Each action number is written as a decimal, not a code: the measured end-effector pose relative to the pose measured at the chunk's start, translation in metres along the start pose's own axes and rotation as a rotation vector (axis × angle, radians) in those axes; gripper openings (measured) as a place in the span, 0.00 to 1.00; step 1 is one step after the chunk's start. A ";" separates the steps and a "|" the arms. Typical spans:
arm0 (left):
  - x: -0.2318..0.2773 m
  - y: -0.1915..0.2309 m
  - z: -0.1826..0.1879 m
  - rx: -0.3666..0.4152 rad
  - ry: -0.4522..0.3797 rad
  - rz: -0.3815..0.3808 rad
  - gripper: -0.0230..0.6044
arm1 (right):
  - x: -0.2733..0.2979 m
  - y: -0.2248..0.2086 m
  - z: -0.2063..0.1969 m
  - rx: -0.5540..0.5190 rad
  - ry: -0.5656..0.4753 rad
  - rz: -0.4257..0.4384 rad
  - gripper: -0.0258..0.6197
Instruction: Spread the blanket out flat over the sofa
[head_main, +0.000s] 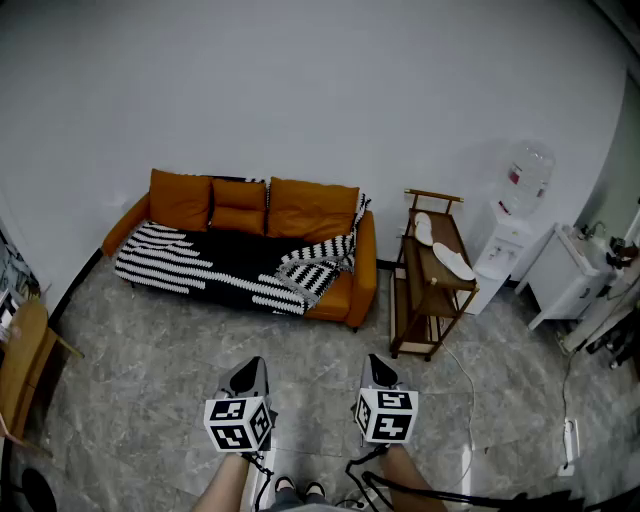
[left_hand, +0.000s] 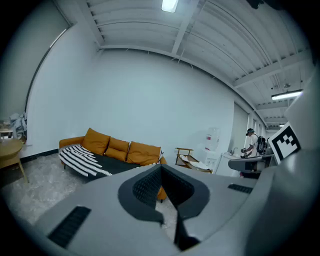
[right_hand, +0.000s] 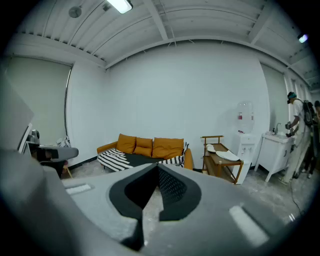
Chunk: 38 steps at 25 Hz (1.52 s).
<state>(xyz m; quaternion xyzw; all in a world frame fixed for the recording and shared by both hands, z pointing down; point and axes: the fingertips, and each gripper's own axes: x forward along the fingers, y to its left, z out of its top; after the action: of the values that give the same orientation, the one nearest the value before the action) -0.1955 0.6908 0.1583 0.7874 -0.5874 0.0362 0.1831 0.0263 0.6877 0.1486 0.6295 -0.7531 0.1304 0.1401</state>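
Holding both hands low in front of me, I point my left fingers (head_main: 250, 374) and right fingers (head_main: 380, 371) side by side across the floor (head_main: 150, 340) at the sofa (head_main: 312, 208), tipped slightly down. Both pairs are pressed together with nothing between them. The blanket (head_main: 215, 262), striped black and white, is well apart from them. It covers the seat from the sofa's left end and hangs over the front edge, but lies bunched over the right arm. Beside the sofa's right end, a wooden rack (head_main: 430, 266) carries two flat white things (head_main: 457, 265) on its top shelf.
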 end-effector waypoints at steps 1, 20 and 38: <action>0.001 0.001 0.001 0.003 0.001 -0.002 0.04 | 0.001 0.001 0.001 0.000 -0.001 -0.001 0.05; 0.019 0.030 0.028 0.057 -0.022 -0.072 0.04 | 0.014 0.012 0.015 0.056 -0.041 -0.105 0.05; 0.065 0.053 0.020 0.022 0.010 -0.079 0.04 | 0.045 -0.006 0.001 0.103 0.008 -0.142 0.05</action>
<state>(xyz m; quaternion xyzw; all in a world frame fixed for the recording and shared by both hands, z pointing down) -0.2289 0.6120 0.1700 0.8117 -0.5547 0.0394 0.1788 0.0243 0.6454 0.1644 0.6873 -0.6981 0.1611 0.1193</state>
